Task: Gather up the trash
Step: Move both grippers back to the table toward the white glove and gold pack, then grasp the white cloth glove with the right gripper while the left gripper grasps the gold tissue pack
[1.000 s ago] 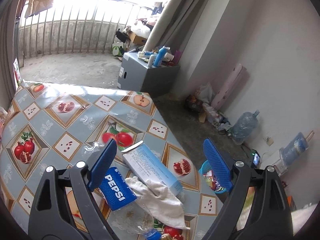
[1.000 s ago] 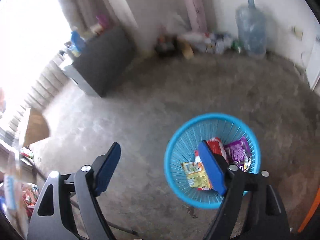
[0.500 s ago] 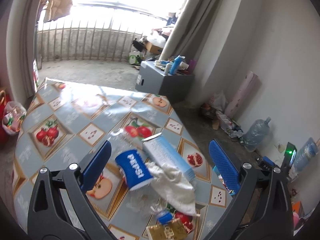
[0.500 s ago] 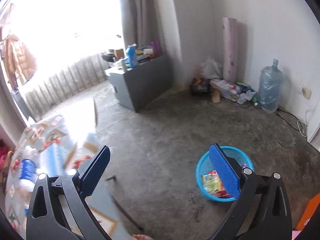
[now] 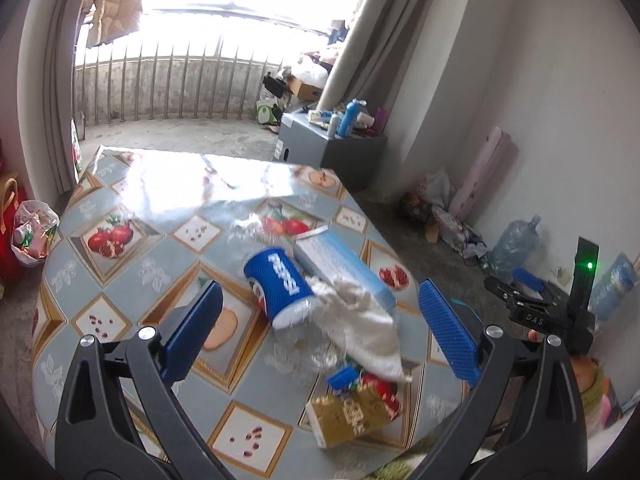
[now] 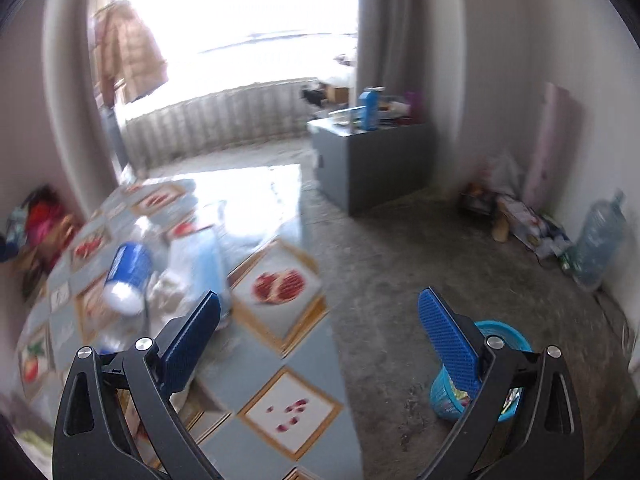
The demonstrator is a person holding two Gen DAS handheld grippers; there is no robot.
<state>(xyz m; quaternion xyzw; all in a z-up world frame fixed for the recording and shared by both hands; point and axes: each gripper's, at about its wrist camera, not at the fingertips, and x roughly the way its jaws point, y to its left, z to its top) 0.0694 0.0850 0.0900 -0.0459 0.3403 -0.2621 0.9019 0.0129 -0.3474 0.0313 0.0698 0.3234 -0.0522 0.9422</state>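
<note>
My left tool hangs released above the desk, its blue pads spread wide and grasping nothing. Between the pads lies the trash: a blue cup on its side, touching a crumpled white cloth, with a long pale blue box just behind both. Nearer the desk's front edge lie a small blue cap and a gold packet. The desk wears a cloth printed with fruit squares. At the far right of this view, part of my right tool's body shows a green light.

My right tool is likewise released and empty, held over the desk's corner and the concrete floor. The cup and box appear blurred to the left of it. A blue basket stands on the floor behind the right pad, holding wrappers. Farther out: a grey cabinet with bottles on top, a large water bottle by the wall, and a bright balcony railing.
</note>
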